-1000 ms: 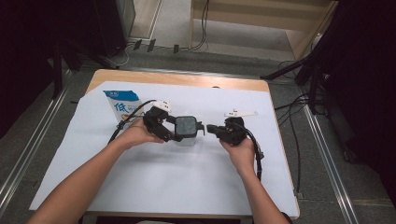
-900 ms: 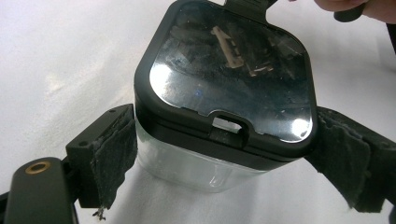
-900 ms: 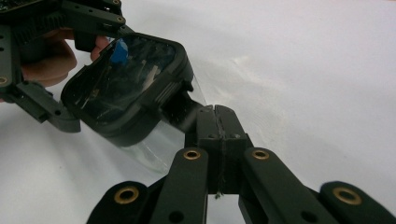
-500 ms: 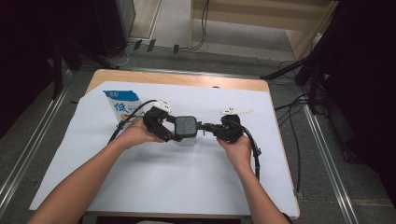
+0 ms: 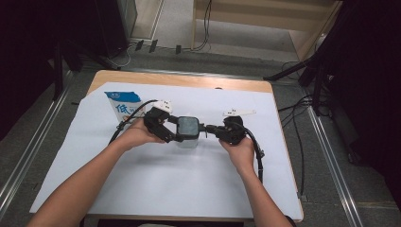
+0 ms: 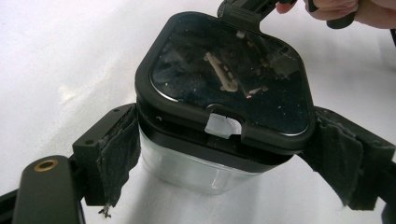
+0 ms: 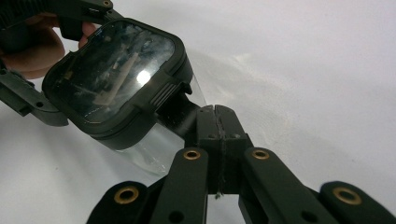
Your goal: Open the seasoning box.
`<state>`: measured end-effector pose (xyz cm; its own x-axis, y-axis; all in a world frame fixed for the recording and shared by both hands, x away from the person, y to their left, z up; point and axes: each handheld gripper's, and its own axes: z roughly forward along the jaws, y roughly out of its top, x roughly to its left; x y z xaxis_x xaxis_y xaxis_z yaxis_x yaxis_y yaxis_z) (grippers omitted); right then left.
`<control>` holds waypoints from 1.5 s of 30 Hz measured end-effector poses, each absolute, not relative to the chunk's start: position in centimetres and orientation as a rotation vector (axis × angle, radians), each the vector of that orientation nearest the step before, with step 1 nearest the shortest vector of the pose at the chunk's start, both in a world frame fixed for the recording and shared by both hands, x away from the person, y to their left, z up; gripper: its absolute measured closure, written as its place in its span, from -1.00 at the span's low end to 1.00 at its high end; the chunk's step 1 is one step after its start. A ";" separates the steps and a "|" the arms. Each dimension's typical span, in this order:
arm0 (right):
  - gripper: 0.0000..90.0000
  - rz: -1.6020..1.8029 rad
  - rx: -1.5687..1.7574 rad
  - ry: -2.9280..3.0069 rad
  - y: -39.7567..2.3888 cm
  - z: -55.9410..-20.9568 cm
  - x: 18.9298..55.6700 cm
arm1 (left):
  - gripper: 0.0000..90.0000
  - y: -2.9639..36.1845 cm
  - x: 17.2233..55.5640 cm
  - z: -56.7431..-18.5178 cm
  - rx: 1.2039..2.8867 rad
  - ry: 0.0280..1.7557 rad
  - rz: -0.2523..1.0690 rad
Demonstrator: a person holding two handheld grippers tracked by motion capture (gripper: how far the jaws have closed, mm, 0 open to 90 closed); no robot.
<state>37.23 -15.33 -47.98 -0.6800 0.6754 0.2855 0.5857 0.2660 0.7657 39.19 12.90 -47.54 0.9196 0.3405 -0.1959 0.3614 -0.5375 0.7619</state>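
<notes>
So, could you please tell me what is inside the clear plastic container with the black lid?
Through the clear plastic container's wall, nothing shows inside; the black lid hides the upper part.

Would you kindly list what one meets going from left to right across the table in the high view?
Blue-and-white printed pouch → left gripper → clear square container with black lid → right gripper.

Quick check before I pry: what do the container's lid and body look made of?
The lid looks like black plastic framing a glossy dark window: it mirrors the lights and shows scuffs. The body seems clear plastic, possibly glass: the white table sheet shows through its smooth wall.
</notes>
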 end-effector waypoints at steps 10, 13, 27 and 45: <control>1.00 1.389 1.203 2.424 -15.3 -47.9 37.2 | -0.62 13.3 38.8 -46.7 2.175 0.487 -0.001; 1.00 1.388 1.202 2.425 -15.3 -47.9 37.2 | -0.62 13.3 38.9 -46.5 2.186 0.485 -0.007; 1.00 1.403 1.201 2.420 -15.4 -47.8 37.2 | -0.13 13.5 39.0 -44.9 2.160 0.454 -0.036; 1.00 1.415 1.207 2.424 -15.2 -48.0 37.2 | 0.74 12.7 39.3 -43.5 2.154 0.461 -0.101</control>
